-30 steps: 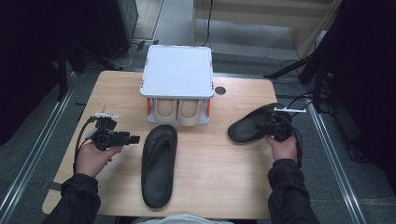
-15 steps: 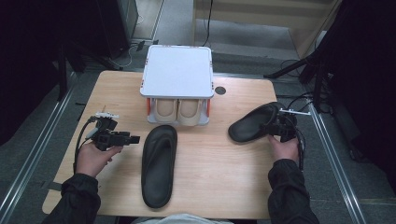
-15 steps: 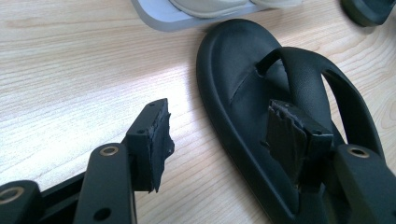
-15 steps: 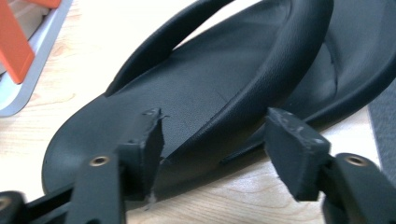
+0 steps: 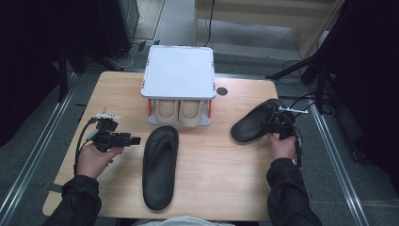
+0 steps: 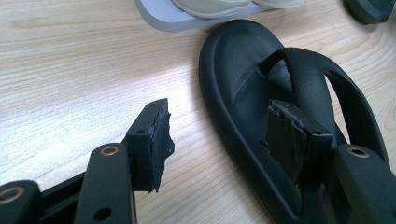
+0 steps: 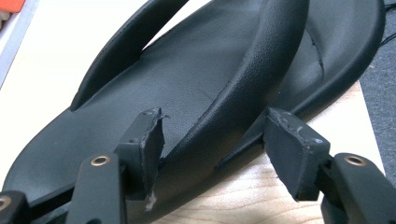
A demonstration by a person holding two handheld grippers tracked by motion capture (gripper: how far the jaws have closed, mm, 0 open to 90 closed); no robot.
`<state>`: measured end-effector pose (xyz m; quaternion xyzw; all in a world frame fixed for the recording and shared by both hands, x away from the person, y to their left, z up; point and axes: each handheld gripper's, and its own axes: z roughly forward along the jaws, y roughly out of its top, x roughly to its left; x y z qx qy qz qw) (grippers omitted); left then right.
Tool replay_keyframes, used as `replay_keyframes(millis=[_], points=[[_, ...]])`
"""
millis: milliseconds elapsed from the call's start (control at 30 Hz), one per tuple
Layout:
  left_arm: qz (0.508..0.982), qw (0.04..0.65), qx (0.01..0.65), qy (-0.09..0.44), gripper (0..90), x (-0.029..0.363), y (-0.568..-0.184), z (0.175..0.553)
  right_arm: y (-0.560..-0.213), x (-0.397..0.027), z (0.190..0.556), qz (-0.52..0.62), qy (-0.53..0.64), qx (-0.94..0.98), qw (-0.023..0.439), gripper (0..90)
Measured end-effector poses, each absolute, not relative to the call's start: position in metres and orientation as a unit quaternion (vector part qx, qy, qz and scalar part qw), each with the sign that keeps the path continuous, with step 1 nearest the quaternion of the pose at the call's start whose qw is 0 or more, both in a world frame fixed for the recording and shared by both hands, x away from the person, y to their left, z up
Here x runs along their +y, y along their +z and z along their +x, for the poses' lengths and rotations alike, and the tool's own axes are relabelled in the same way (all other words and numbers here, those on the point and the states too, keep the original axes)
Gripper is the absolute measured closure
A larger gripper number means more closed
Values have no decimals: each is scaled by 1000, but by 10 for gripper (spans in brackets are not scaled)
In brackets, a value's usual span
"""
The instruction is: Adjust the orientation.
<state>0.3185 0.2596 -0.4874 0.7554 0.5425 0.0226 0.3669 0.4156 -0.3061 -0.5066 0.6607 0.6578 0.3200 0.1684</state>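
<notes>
Wooden table (image 5: 221,155) at frame centre in the high view, grey floor and dark equipment around it. Toward the table's far edge, a white-lidded rack (image 5: 179,77) with a beige pair of shoes (image 5: 179,110) tucked beneath the lid.

At lower centre, one black sandal (image 5: 160,165) flat on the wood, lengthwise, toe close to the rack. At left, the left gripper (image 5: 134,140) held level just above the table, aimed at that sandal from beside it. In the left gripper view, jaws wide apart: left pad over bare wood, right pad over the sandal's (image 6: 280,102) footbed, pressing on nothing.

At right, a second black sandal (image 5: 254,122) angled near the table's right edge, heel end partly past it. Right gripper (image 5: 273,126) at its near side, hand below. In the right gripper view, jaws (image 7: 212,149) just opened wide, astride the sandal's strap (image 7: 243,79); strap between the pads, clear gaps on both sides, no squeeze on it.
</notes>
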Motion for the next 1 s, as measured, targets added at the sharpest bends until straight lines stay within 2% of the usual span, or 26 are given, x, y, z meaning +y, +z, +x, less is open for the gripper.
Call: replay_keyframes(millis=[467,533,600,700,1000], points=[[753,368,544,23,406,260,-488,318,-506,-309,420,654,316,667,170,480],[754,368,544,23,407,261,-488,318,-506,-311,421,655,319,665,166,512],[755,368,543,25,407,261,-487,317,-505,-313,422,657,325,660,164,604],[754,369,543,24,407,261,-487,317,-504,-314,422,654,332,660,164,675],[753,371,543,26,409,261,-487,316,-504,-318,426,657,339,655,157,751]])
